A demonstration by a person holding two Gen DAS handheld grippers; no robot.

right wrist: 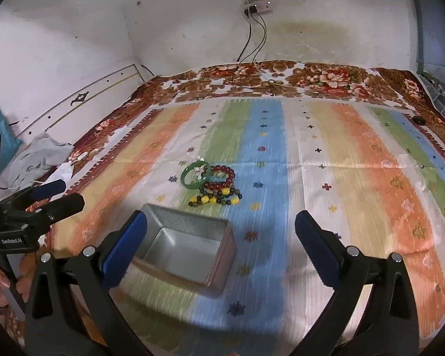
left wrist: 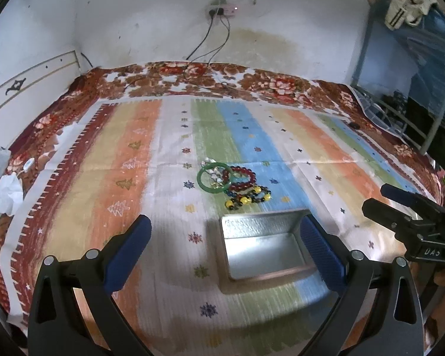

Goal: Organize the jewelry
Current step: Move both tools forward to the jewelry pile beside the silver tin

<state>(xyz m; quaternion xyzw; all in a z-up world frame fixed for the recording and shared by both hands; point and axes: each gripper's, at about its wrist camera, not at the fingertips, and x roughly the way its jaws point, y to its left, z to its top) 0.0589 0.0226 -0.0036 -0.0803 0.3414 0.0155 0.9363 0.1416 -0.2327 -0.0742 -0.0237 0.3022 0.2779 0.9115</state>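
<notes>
Left wrist view: the left gripper [left wrist: 225, 237] is hovering spread and empty, the metal tin [left wrist: 264, 246] lying between its fingers, the jewelry pile [left wrist: 234, 182] just ahead on the bed.

Right wrist view: the right gripper [right wrist: 221, 237] is hanging spread too, tin [right wrist: 187, 252] lower left, bracelets [right wrist: 213, 185] ahead. Picking has seemingly not started; next, one gripper needs to be reaching forward to pinch the green bangle [right wrist: 194, 173].

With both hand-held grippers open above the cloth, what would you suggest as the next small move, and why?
Probably ease the right hand-held gripper forward over the green bangle at the edge of the bracelet pile. Both grippers are open and empty, the metal tin looks empty, and the jewelry lies just beyond it on the striped cloth.
</notes>
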